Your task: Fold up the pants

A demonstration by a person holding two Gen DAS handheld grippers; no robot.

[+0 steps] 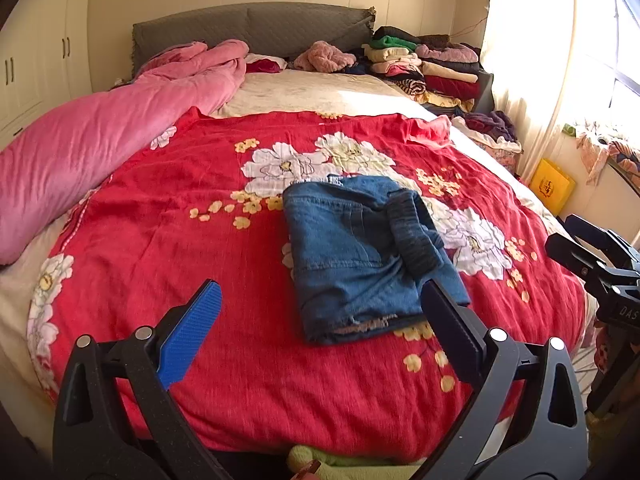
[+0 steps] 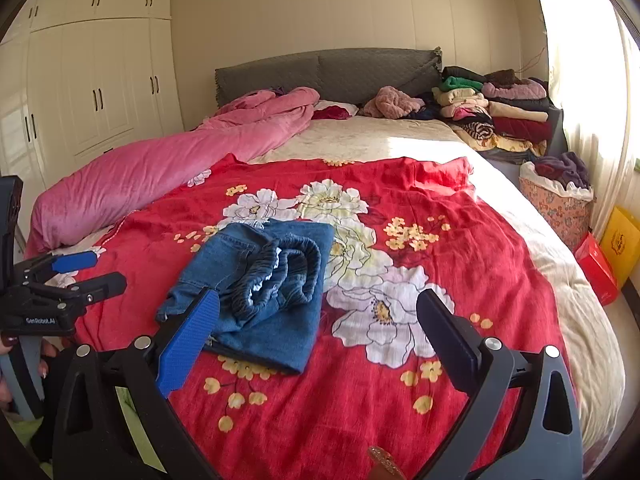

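Observation:
Blue denim pants (image 1: 360, 256) lie folded into a compact bundle on the red floral bedspread (image 1: 200, 240), the dark elastic waistband (image 1: 416, 236) curled on top. In the right wrist view the same pants (image 2: 264, 288) sit left of centre. My left gripper (image 1: 320, 320) is open just in front of the bundle's near edge, nothing between its fingers. My right gripper (image 2: 318, 328) is open too, its blue left pad (image 2: 188, 340) overlapping the bundle's near corner in view; touching or not is unclear. The left gripper (image 2: 88, 272) also shows at the far left, the right gripper (image 1: 592, 252) at the far right.
A rolled pink quilt (image 1: 100, 148) runs along the bed's left side. Stacks of folded clothes (image 1: 428, 64) fill the far right corner by the grey headboard (image 1: 256, 28). A floral basket (image 2: 560, 204), yellow bag (image 2: 622, 240) and red box (image 2: 596, 268) stand beside the bed. White wardrobes (image 2: 96, 80) line the left wall.

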